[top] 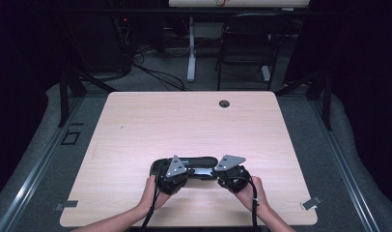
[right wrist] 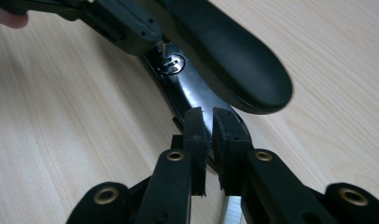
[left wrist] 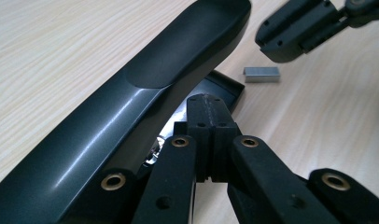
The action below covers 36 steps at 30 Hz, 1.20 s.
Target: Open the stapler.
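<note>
I have the long black plastic stapler (top: 187,166) lying opened near the pale wooden bench's (top: 184,121) front edge; my left gripper (left wrist: 207,114) has its fingers closed together beside it, my right gripper (right wrist: 211,126) fingers nip its base.

Black stapler (top: 187,166), lid up, flat near table's front edge

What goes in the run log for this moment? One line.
stapler: open on table | staple strip: loose beside it | left gripper: shut | right gripper: shut on stapler
</note>
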Available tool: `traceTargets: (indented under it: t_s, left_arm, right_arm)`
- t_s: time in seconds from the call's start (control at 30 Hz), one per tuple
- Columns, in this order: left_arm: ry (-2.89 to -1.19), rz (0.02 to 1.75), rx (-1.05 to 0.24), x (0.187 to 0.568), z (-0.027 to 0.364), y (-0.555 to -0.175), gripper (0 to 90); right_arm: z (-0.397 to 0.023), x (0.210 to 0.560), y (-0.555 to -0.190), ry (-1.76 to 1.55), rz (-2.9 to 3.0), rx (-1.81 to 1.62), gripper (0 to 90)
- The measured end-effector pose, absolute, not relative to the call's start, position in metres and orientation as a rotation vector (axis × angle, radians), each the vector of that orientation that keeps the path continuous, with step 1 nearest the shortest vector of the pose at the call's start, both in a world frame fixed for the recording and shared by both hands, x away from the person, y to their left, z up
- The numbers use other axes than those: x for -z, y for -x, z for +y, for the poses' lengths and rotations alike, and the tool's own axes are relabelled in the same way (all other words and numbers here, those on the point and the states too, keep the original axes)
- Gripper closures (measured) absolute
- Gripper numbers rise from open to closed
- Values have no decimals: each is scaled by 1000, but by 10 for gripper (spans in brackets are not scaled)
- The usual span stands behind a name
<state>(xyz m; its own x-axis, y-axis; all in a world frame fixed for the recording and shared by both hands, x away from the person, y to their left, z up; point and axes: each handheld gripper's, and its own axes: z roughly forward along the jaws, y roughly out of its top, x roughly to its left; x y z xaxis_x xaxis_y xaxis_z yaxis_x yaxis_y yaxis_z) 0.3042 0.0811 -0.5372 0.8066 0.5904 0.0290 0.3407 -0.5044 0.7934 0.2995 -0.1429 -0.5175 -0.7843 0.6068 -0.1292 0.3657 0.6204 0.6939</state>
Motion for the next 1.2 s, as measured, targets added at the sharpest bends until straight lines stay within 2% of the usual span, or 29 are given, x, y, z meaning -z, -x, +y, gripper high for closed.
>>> traceTargets:
  t_s: [0.17, 0.6, 1.2]
  left_arm:
    - [-2127, 722, -403, 544, 79, -306, 900]
    - [-2127, 731, -415, 555, 70, -306, 900]
    - [-2093, 734, -454, 562, 63, -308, 894]
  right_arm:
    - [-134, 530, -303, -755, 2501, -895, 900]
    - [-122, 555, -311, -736, 2506, -794, 900]
    - [-123, 560, -313, -739, 2480, -788, 900]
